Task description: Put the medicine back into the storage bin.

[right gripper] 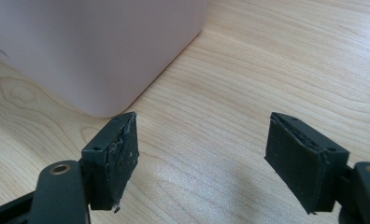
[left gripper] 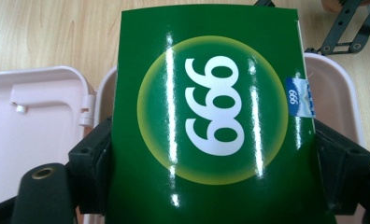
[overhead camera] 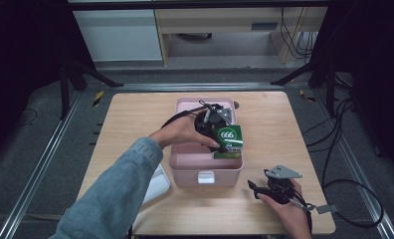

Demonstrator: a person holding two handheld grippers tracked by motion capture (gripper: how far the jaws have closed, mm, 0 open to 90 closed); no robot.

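- The wooden table [overhead camera: 135, 124] takes up the middle of the high view, its pale grain running left to right, with a dark floor and metal rails around it.
- The pink box [overhead camera: 205, 172] sits at the centre of the table, open at the top, with a white latch on its near wall at 6 o'clock. In the left gripper view its pink lid [left gripper: 29, 121] lies open at 9 o'clock of the carton.
- A person's denim sleeve [overhead camera: 115, 191] reaches in from 7 o'clock of the high view toward the box.
- A white flat object [overhead camera: 157, 183] lies on the table at 9 o'clock of the box's near corner, partly under the sleeve; what it is cannot be told.
- The green carton [overhead camera: 228, 140] bearing a white "666" in a yellow ring hangs over the box's open top, toward its 3 o'clock side.
- The left gripper [overhead camera: 216, 130] is over the box, and in the left gripper view its two black jaws press the carton's [left gripper: 211, 121] opposite edges, clamped on it.
- The right gripper [overhead camera: 258, 188] rests low at 4 o'clock of the box, held by a hand [overhead camera: 289, 211] at the table's near edge. In the right gripper view its jaws stand wide apart over bare wood, with the box's corner [right gripper: 94, 51] at 11 o'clock.
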